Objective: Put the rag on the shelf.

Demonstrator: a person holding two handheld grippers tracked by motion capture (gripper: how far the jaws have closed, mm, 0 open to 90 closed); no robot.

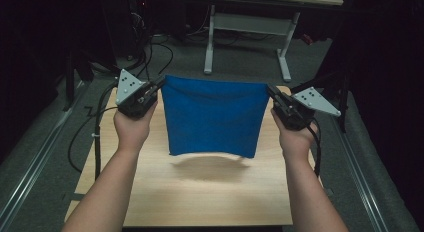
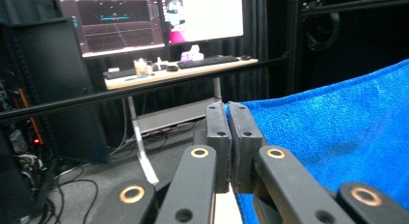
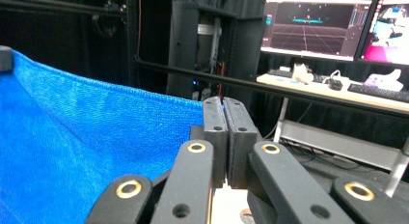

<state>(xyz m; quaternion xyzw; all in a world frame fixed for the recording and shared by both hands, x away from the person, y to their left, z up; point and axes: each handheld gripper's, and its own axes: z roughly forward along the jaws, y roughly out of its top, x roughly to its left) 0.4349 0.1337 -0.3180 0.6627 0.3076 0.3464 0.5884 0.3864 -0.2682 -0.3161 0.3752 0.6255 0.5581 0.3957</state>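
Hanging blue cloth (image 1: 212,117), corners hidden inside both grippers' jaws

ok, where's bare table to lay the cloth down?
The near half of the table, between the forearms, is bare wood. The far half sits under the cloth, hanging clear of it between the left gripper and right gripper.

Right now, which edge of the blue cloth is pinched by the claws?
The top edge of the blue terry cloth: left claw and right claw pinch its upper corners; the bottom edge hangs free.
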